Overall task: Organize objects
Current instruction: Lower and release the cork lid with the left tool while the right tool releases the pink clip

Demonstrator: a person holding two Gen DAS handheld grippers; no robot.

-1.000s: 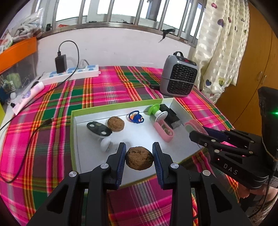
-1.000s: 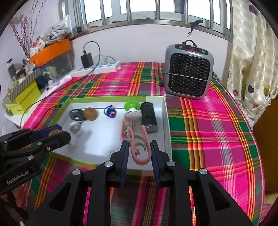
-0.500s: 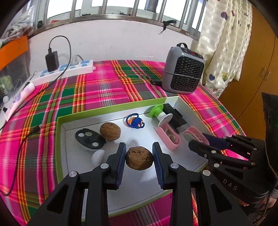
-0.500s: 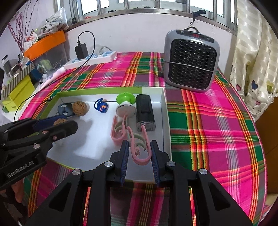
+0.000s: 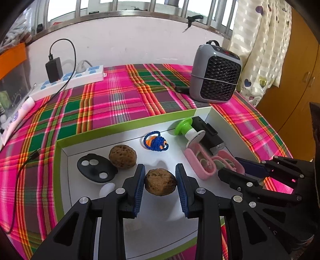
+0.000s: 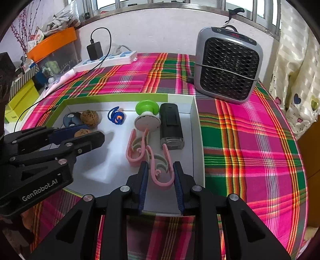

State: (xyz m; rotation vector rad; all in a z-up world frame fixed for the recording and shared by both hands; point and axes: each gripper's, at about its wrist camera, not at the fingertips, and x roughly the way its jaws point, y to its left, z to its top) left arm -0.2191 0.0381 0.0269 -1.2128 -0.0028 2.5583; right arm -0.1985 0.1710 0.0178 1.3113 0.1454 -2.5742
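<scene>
One legible mark — "GenRobot.AI" in white, printed on the left gripper body.

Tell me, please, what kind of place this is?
Probably a room in a home. A table with a plaid cloth stands under a barred window, with a heart-print curtain, a small heater and a power strip.

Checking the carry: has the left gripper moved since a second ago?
Yes. The left gripper, shut on its walnut, has advanced over the white tray, toward the heater.
</scene>
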